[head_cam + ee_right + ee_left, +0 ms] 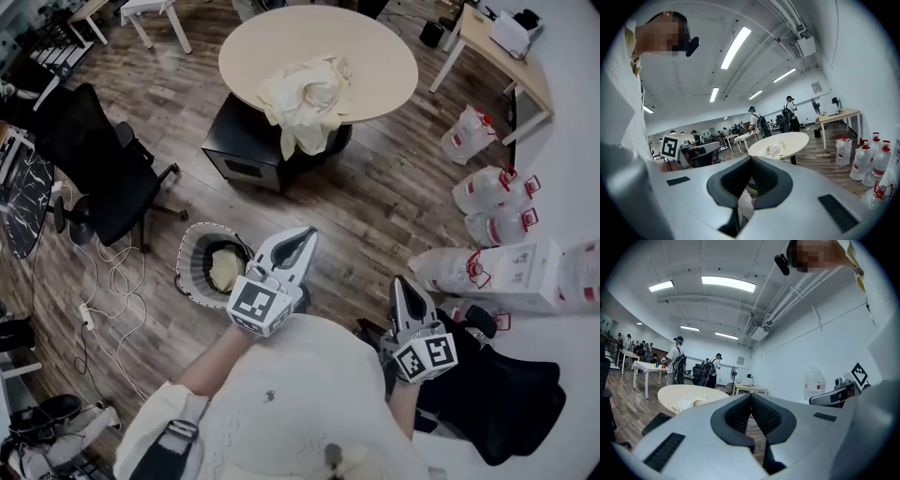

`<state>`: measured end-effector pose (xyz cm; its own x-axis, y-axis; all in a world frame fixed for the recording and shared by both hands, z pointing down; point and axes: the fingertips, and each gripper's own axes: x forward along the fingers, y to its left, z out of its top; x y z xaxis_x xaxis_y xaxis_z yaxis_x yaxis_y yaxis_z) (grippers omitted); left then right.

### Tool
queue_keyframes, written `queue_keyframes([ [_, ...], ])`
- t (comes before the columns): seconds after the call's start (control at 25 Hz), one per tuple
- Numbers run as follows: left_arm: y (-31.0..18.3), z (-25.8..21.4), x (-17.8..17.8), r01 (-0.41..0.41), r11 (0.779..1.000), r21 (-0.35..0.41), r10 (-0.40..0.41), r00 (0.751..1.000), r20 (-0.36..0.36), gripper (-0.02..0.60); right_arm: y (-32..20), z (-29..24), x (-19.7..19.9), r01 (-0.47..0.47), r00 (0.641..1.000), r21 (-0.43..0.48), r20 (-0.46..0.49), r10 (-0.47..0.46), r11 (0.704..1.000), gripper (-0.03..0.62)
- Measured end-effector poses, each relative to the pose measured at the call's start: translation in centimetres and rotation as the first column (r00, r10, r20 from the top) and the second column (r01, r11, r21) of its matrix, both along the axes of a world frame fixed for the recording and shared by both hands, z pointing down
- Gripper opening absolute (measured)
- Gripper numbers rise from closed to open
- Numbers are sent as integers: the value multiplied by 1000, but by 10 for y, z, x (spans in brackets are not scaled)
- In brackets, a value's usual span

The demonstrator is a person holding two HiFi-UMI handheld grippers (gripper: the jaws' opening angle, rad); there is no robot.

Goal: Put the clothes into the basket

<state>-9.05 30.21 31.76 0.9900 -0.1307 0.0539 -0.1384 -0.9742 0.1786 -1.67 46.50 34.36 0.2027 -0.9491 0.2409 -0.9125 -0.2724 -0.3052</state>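
A heap of cream clothes [305,94] lies on the round beige table [375,47] at the top of the head view, one piece hanging over the near edge. On the wooden floor nearer me stands a round basket [187,274] with a cream cloth [223,267] in it. My left gripper [308,232] hangs just right of the basket, shut and holding nothing. My right gripper [400,281] is further right, also shut and holding nothing. The left gripper [751,397] looks towards the clothes [689,403] on the table. The right gripper [751,159] faces the clothes [771,150] too.
A black cabinet [246,150] sits under the table. A black office chair [103,169] and loose cables [112,281] are at the left. Water jugs [487,192] and a white box [525,272] line the right wall. Another black chair [506,394] stands beside me. People stand far off [757,121].
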Motion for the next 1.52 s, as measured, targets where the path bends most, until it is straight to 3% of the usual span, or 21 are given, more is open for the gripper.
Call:
queue_keyframes([
  [0.24, -54, 1, 36, -6, 1000, -25, 6, 1000, 10, 20, -57, -5, 39, 6, 1000, -12, 1, -6, 1000, 9],
  [0.6, -124, 1, 103, -78, 996, -40, 77, 997, -29, 20, -134, -1, 99, -32, 999, -33, -6, 32, 999, 9],
  [0.8, -154, 1, 114, -77, 996, -33, 76, 996, -38, 20, -170, 4, 116, -8, 1000, -42, -12, 8, 999, 9],
  [1.0, -186, 12, 105, -33, 999, -31, 33, 999, -5, 20, -197, 8, 128, 11, 1000, -51, -12, -12, 999, 9],
  [1.2, -217, 12, 92, 54, 998, -36, -55, 998, -16, 20, -224, 10, 142, 49, 999, -63, -21, -50, 997, 9],
  [1.52, -260, 11, 82, 181, 983, -31, -181, 983, -10, 20, -287, 14, 155, 166, 986, -61, -22, -168, 984, 9],
])
